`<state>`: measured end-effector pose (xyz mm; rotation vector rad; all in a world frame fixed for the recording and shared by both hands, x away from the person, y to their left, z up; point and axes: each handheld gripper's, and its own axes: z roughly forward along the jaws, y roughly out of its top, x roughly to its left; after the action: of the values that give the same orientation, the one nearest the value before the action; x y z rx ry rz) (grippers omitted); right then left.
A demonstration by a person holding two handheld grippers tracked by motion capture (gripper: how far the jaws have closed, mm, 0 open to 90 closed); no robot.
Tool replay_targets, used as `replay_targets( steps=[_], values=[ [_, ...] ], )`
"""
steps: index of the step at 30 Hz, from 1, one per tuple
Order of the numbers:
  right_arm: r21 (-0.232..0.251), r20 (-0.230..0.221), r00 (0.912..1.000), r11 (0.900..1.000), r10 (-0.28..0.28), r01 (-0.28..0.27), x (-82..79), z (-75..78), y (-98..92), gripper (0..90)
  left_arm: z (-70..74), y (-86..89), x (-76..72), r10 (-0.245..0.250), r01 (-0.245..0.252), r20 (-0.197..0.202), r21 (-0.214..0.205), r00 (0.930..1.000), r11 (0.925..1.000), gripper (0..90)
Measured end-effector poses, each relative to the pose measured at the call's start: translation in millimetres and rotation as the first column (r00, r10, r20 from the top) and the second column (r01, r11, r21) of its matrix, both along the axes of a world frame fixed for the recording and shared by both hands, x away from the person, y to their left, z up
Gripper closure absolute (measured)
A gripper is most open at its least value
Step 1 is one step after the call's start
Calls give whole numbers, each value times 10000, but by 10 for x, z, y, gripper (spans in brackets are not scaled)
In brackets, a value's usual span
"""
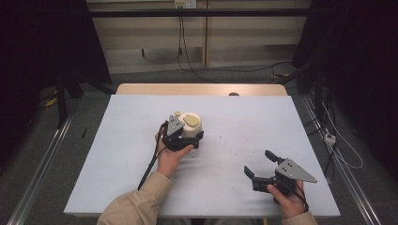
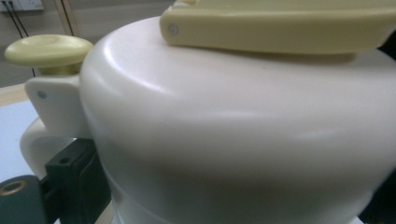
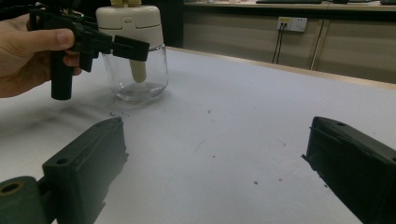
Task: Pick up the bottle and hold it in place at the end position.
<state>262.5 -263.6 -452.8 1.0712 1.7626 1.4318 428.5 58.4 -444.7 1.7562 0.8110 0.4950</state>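
Though light, clear-bodied cream-lidded jar point(image 1: 191, 126), frame centre: fragile, slippery; clamped at lid by left hand-held gripper point(image 1: 180, 137). Right hand-held gripper point(image 1: 261, 165), lower right, agape.

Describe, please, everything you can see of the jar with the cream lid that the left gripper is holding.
The jar stands upright on the pale table, near its middle. Its body is clear, glass or plastic, and looks empty apart from a cream tube hanging down inside from the lid. The cream lid looks like smooth plastic and carries a pale yellow flap and a round yellow knob. The left gripper clasps it with its fingers just below the lid.
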Motion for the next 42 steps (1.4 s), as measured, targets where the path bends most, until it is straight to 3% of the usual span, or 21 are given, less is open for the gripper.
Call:
replay_targets(
  steps=[23, 25, 42],
  values=[
    [18, -20, 10000, 10000, 25, -25, 1, 0, -6, 43, 44, -144, 79, -34, 35, -52, 160, 10000, 9999, 53],
    [19, -11, 10000, 10000, 60, -60, 1, -1, -4, 42, 35, -158, 83, 4, -5, -227, -24, 9997, 10000, 53],
    [28, -3, 10000, 10000, 63, -63, 2, 3, -3, 42, -19, -214, 149, 133, -128, -181, 285, 9997, 9995, 53]
  ],
)
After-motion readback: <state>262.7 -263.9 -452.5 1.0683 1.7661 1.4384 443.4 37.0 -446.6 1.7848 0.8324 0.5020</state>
